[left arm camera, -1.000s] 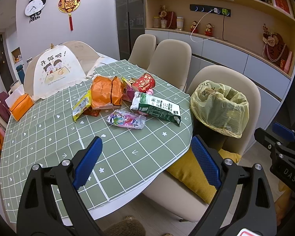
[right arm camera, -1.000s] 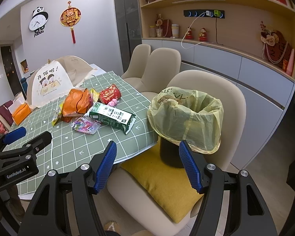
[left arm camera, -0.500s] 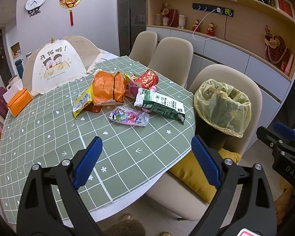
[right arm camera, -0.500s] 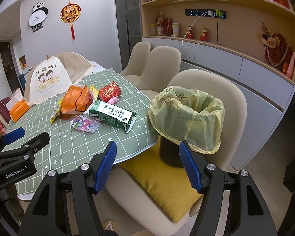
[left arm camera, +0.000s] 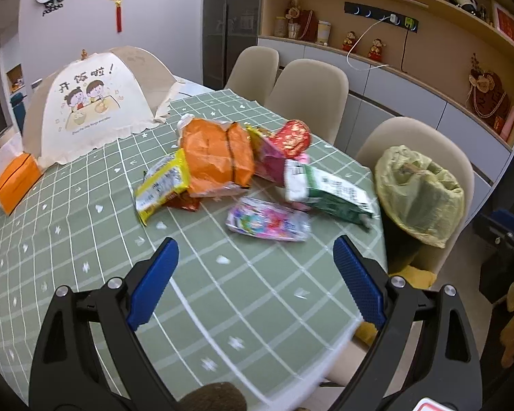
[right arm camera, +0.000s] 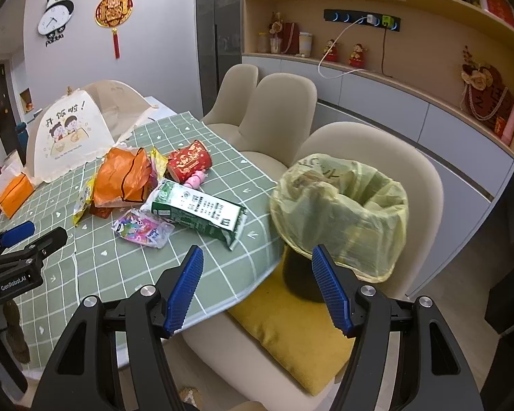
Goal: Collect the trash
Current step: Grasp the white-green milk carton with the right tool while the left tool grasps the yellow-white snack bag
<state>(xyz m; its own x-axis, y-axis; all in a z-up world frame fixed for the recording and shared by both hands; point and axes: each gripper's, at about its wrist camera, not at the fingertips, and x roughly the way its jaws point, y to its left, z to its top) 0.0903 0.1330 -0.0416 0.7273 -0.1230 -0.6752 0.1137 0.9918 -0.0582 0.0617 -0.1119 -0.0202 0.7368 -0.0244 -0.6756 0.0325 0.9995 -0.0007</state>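
A pile of trash lies on the green checked tablecloth (left arm camera: 85, 239): an orange bag (left arm camera: 216, 157), a yellow wrapper (left arm camera: 161, 185), a red cup (left arm camera: 293, 137), a green and white carton (left arm camera: 329, 191) and a pink colourful wrapper (left arm camera: 267, 221). A bin lined with a yellow-green bag (left arm camera: 418, 191) stands on a chair at the table's right. My left gripper (left arm camera: 253, 286) is open and empty above the near table, short of the pink wrapper. My right gripper (right arm camera: 257, 287) is open and empty over the table edge, between the carton (right arm camera: 195, 209) and the bin (right arm camera: 342, 212).
A cream food cover (left arm camera: 89, 109) and an orange tissue box (left arm camera: 13, 181) stand at the table's far left. Beige chairs (left arm camera: 308, 92) line the far side. A yellow cushion (right arm camera: 291, 328) lies on the bin's chair. Shelves and cabinets run along the right wall.
My left gripper has moved forward over the table, closer to the trash pile. My right gripper has edged forward and left toward the table edge. Both stay open.
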